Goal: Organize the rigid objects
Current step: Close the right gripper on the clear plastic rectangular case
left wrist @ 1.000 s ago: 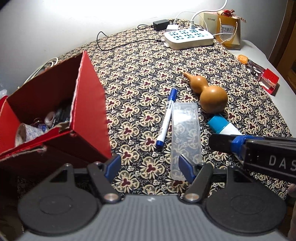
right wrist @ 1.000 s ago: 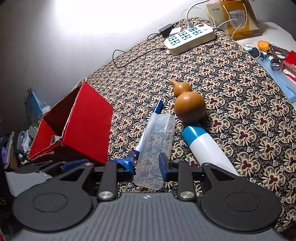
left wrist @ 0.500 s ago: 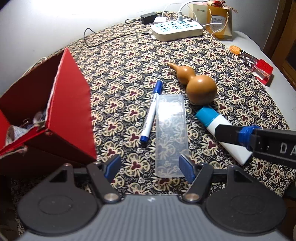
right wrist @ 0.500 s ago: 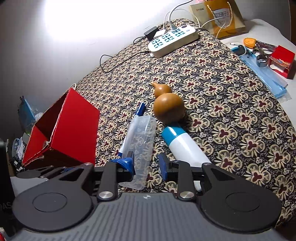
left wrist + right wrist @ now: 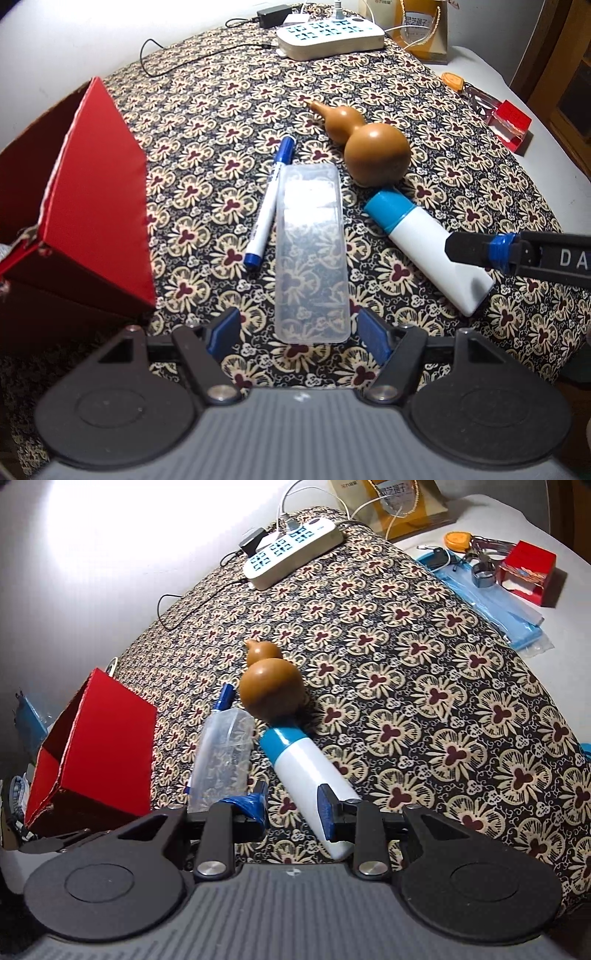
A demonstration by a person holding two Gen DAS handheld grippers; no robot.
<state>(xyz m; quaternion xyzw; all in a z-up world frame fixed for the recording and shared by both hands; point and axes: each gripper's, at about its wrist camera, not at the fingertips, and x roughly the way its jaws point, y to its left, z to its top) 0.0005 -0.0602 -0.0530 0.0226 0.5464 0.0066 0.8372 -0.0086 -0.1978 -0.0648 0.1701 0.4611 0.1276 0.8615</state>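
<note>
On the patterned cloth lie a clear plastic case (image 5: 312, 254), a blue-capped marker (image 5: 269, 201), a brown gourd (image 5: 369, 147) and a white bottle with a blue cap (image 5: 424, 243). My left gripper (image 5: 297, 330) is open and empty, its fingertips either side of the case's near end. My right gripper (image 5: 293, 805) is open and empty, its fingertips around the bottle's (image 5: 314, 771) near end; it also shows in the left wrist view (image 5: 480, 249). The case (image 5: 225, 757), marker (image 5: 223, 699) and gourd (image 5: 269, 686) also show in the right wrist view.
An open red box (image 5: 85, 206) stands at the left, also in the right wrist view (image 5: 96, 749). A white power strip (image 5: 328, 35) with cables and a yellow bag (image 5: 424, 26) sit at the back. Keys and a small red box (image 5: 526, 572) lie at the right.
Both grippers have moved to the right and forward. The left now lines up with the clear case, the right with the white bottle. No object has moved.
</note>
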